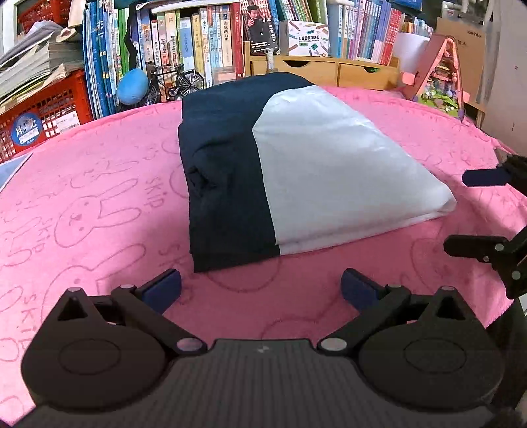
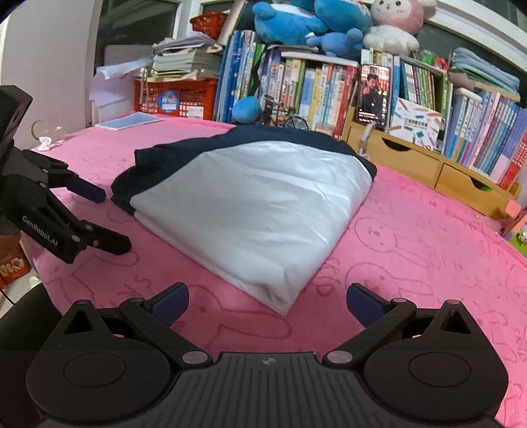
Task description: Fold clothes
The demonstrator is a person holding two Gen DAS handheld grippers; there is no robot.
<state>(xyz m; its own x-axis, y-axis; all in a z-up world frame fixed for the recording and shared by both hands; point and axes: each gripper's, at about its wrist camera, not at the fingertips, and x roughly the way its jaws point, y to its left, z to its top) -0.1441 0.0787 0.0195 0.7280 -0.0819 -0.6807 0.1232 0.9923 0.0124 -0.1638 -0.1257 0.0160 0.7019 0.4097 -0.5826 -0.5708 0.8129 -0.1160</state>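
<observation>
A folded garment (image 1: 296,171), navy on one side and white on the other, lies flat on the pink rabbit-print cloth (image 1: 98,214). In the right wrist view the same folded garment (image 2: 257,204) shows its white corner nearest the camera. My left gripper (image 1: 260,289) stands open just short of the garment's near edge, nothing between its fingers. My right gripper (image 2: 266,303) is open too, its fingers either side of the white corner without touching it. Each gripper shows in the other's view: the right gripper (image 1: 474,210) at the right edge, the left gripper (image 2: 105,220) at the left, both open.
Behind the cloth stand rows of books (image 1: 184,49), a red crate (image 1: 42,112) under stacked papers, a wooden drawer unit (image 1: 326,70), a model bicycle (image 1: 178,82) and a pink toy house (image 1: 441,72). Plush toys (image 2: 329,23) sit on top of the books. A blue sheet (image 2: 131,121) lies far left.
</observation>
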